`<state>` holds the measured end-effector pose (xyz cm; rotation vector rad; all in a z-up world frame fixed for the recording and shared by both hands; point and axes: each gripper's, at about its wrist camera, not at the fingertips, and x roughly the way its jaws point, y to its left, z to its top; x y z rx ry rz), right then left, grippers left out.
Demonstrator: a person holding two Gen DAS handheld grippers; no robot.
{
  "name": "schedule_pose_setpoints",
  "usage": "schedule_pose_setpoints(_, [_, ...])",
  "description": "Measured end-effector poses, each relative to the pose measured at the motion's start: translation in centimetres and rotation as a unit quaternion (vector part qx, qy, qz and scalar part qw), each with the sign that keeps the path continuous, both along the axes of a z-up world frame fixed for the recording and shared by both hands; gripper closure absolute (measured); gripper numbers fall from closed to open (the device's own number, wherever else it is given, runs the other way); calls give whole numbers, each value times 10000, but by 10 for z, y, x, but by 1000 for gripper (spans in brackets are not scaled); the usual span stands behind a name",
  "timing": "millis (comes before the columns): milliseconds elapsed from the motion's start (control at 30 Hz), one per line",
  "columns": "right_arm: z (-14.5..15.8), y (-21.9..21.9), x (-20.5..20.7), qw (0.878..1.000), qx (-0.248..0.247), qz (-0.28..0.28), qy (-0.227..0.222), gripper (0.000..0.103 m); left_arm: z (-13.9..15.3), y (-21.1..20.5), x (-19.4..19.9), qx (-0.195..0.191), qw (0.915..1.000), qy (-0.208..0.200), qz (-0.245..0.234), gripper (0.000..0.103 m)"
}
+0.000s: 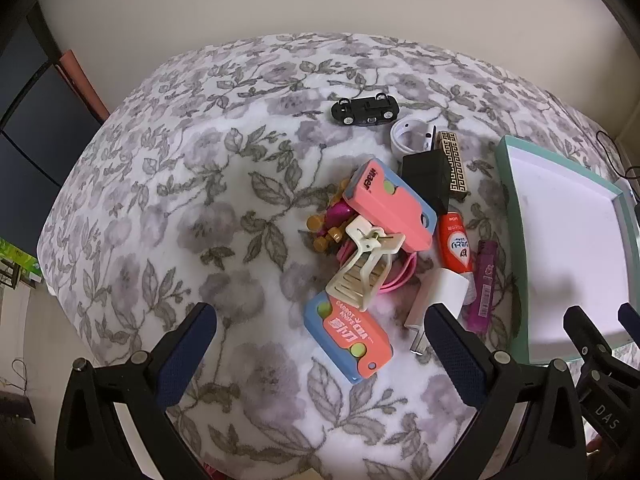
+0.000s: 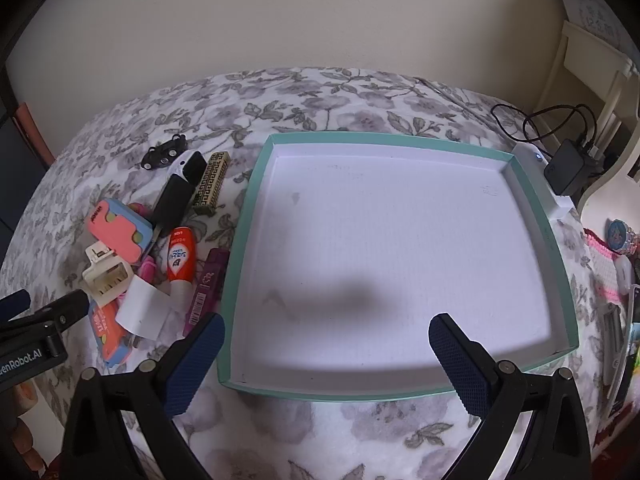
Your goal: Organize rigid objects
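Both wide-open, empty grippers, left gripper (image 1: pixel 320 344) and right gripper (image 2: pixel 326 354), hover because the teal-rimmed white cardboard tray (image 2: pixel 256 216) awaits the jumbled trinkets at nine o'clock.

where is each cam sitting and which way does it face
Left wrist: on the open left gripper, tilted down at the pile: carrot knife toys, cream clip; right gripper's fingers at its right edge.
Right wrist: on the open right gripper, looking down into the teal tray; left gripper's tip at its left edge.
Shared: red tube, tray, floral blanket.
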<state>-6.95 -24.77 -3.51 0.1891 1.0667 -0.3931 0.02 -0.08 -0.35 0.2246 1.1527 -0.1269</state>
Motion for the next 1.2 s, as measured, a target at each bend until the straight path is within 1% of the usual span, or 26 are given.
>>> schedule_pose_setpoints(800, [-2, 1, 1, 9999, -78, 69, 106, 0, -2, -1, 0, 48, 10000, 49, 14, 0])
schedule_pose_setpoints(1200, [-5, 1, 2, 9997, -99, 72, 225, 0, -5, 2, 3, 46, 9998, 147, 122, 0])
